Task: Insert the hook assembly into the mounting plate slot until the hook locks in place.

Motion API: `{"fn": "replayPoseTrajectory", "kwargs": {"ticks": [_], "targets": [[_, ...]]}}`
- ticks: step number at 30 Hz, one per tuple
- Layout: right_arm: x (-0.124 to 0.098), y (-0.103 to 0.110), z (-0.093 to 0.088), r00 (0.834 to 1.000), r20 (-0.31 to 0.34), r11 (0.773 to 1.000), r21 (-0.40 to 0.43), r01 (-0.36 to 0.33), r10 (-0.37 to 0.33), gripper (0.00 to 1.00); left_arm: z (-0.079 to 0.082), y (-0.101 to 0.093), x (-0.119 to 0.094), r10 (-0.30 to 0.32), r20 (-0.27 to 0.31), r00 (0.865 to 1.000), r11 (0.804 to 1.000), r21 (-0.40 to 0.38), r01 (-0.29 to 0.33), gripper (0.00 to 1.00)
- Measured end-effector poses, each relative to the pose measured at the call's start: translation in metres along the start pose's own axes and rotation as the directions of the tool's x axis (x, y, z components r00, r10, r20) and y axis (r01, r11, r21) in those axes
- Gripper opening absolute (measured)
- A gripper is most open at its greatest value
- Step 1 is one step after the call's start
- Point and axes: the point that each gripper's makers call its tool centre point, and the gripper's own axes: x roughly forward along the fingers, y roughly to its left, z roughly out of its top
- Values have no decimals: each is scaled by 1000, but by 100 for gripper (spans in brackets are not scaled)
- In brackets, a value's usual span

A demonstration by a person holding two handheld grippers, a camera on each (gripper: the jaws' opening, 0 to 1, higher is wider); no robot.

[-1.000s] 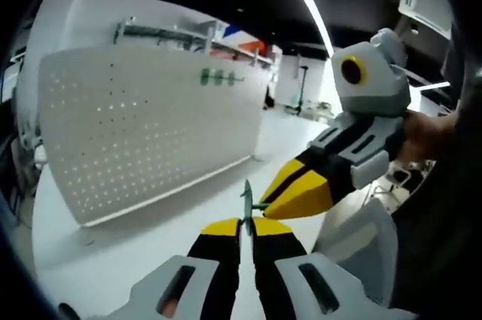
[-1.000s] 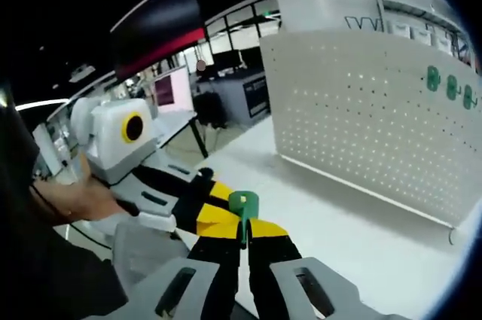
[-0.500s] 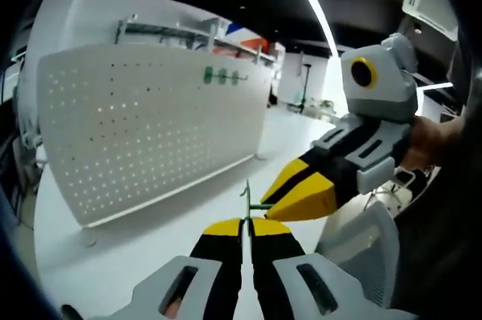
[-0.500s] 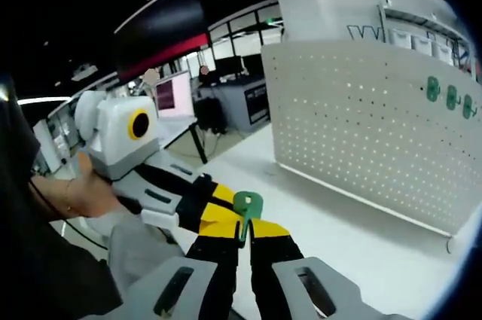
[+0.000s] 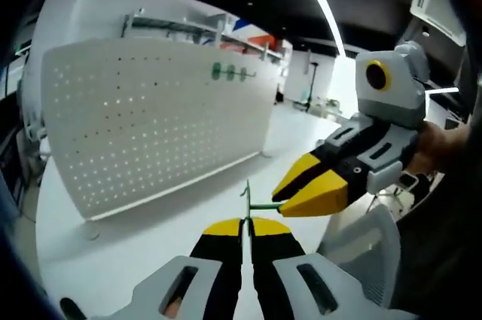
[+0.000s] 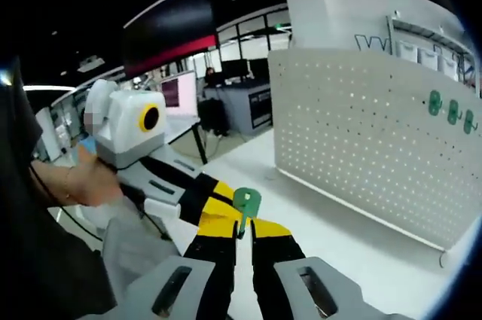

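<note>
Green plastic hook [image 6: 246, 201], judged light and stiff, is pinched by both the left gripper [image 5: 245, 224] and right gripper [image 6: 242, 227], jaws closed on its thin stem and plate.

A broad white tabletop [image 5: 128, 260] carries a tall white perforated pegboard panel [image 5: 151, 120] standing upright on small feet; in the right gripper view the same panel [image 6: 376, 154] rises at the right. Three small green pegs [image 5: 230, 72] sit in a row near its upper edge. Overhead runs a long bright ceiling light strip [image 5: 316, 0]. Farther back stands a dark office desk [image 6: 248, 102].
</note>
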Motion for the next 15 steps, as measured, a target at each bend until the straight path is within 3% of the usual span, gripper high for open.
{"fn": "replayPoseTrajectory", "kwargs": {"ticks": [5,10,13,15], "targets": [[-7,1,1,999,18,997,-66,29,-28,4,0,10,-3,30,-2,1000,999,-23,-30,2],[-12,-2,4,998,46,998,-42,46,-44,4,3,21,-7,65,5,998,997,-44,-65,2],[-17,-8,11,991,86,978,-171,121,-107,9,3,25,-8,75,15,997,995,-65,-74,2],[-19,-4,17,987,115,977,-167,129,-111,9,3,25,-9,70,26,997,993,-97,-67,2]]}}
